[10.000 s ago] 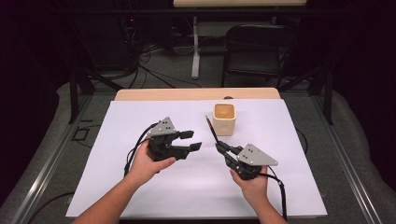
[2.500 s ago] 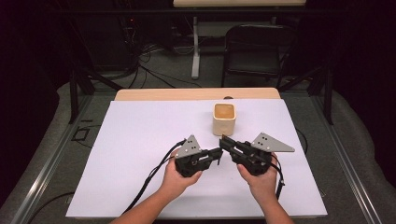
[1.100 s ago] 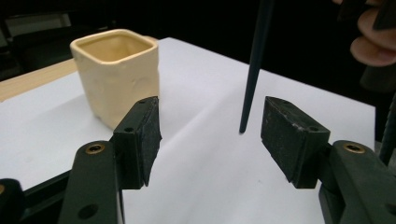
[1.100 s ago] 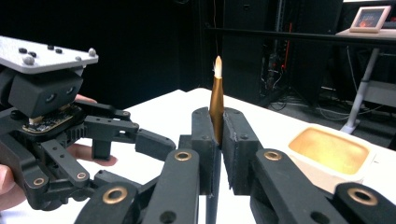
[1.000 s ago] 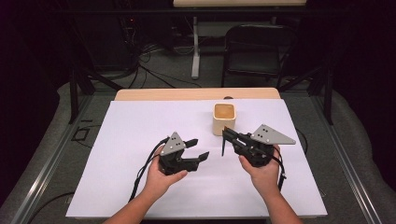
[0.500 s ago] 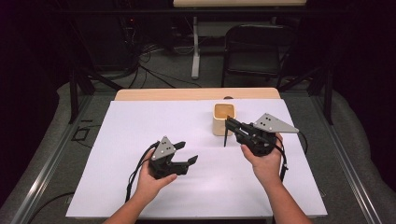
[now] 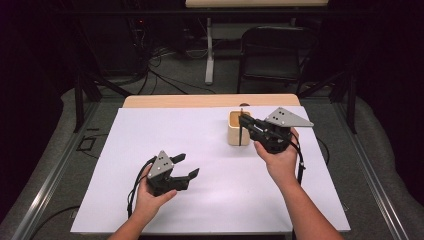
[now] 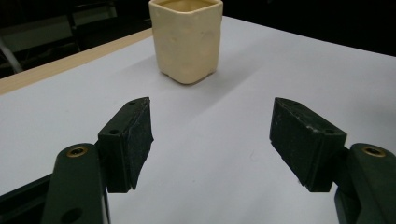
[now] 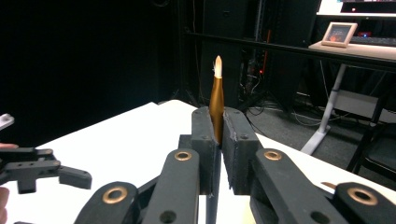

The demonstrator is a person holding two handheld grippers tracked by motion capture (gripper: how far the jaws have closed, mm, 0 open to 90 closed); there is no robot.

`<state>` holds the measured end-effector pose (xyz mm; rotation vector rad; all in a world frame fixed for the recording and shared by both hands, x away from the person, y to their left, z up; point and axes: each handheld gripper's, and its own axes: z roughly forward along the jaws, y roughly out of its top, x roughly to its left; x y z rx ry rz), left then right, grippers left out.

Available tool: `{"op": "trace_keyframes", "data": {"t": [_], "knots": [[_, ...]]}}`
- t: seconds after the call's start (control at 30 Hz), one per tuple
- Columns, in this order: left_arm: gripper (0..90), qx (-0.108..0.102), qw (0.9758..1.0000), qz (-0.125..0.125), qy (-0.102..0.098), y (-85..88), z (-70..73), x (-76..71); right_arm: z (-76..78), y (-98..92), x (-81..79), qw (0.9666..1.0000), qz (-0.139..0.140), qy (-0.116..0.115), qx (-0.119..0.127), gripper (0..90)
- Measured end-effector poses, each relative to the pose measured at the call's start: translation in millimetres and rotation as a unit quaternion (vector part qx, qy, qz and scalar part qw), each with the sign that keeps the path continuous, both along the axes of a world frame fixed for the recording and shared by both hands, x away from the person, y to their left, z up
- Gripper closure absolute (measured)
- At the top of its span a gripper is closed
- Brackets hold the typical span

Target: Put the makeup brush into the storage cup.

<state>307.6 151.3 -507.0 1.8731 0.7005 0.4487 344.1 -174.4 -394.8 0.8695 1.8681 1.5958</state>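
- Right gripper (image 7: pixel 246 125) hangs beside the far-right cream square ceramic cup (image 7: pixel 238 128), jaws clamped on a slim gold-barrelled brush pen w/ a pale tip (image 9: pixel 216 100); pen stands roughly upright, dark lower shaft (image 7: pixel 240 134) crossing the cup's right front wall in the high view.
- Left gripper (image 7: pixel 186 165) sits low over the near-left of the white table sheet (image 7: pixel 150 130), jaws well apart w/ nothing between them; they have just been opening. Its pads (image 8: pixel 137 135) frame bare sheet, the cup (image 8: pixel 187 37) farther off ahead.
- Step in hand, by my read: drop the pen into the cup. Lower end looks level w/ or outside the cup wall, not yet over the mouth — can't tell exactly from these angles.
- To do it well: lift until the pen's lower end clears the rim, shift left over the opening, keep the shaft near vertical, then lower before letting go. Release only once the end is well inside, else it may tip out.
- Risk: the shaft knocking the rim & sliding the cup; it looks light & stands free on the sheet. Approach slowly, no sideways push.
- Left gripper is apart from the cup; it could steady the cup if it skids, otherwise best kept clear of the right hand (image 7: pixel 280 160).
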Motion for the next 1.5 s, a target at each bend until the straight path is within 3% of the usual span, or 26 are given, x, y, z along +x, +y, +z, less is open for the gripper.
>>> {"op": "trace_keyframes", "data": {"t": [0.1, 0.2, 0.37, 0.6, 0.87, 1.2, 1.5], "knots": [[30.1, -0.006, 1.0000, 0.006, 0.000, 5.6, -1.4, -0.6, 1.8, 0.6, 7.4, 1.0000, -0.005, 0.003, 0.002, 83.7], [30.0, -0.026, 0.9996, 0.003, 0.007, 11.1, -3.4, -1.6, 2.3, 0.6, 15.2, 0.9999, -0.012, 0.006, 0.000, 83.7], [28.9, -0.028, 0.9996, 0.007, 0.006, 13.1, -6.6, -3.9, 2.4, -0.4, 28.1, 0.9994, -0.026, 0.012, 0.018, 83.7], [28.8, -0.043, 0.9990, 0.005, 0.009, 9.3, -9.0, -5.4, 2.5, -1.8, 42.9, 0.9986, -0.049, 0.008, 0.014, 83.7], [28.0, -0.041, 0.9990, -0.016, 0.008, 6.8, -10.1, -7.4, 3.4, -3.6, 58.6, 0.9973, -0.071, 0.015, 0.013, 83.7], [28.0, -0.030, 0.9994, -0.017, 0.001, 4.9, -12.7, -8.5, 12.9, -4.8, 65.7, 0.9968, -0.080, 0.007, 0.005, 83.8], [28.0, -0.033, 0.9994, -0.015, 0.002, 5.2, -13.9, -8.2, 19.8, -2.0, 79.0, 0.9955, -0.094, -0.004, -0.012, 83.8]]}}
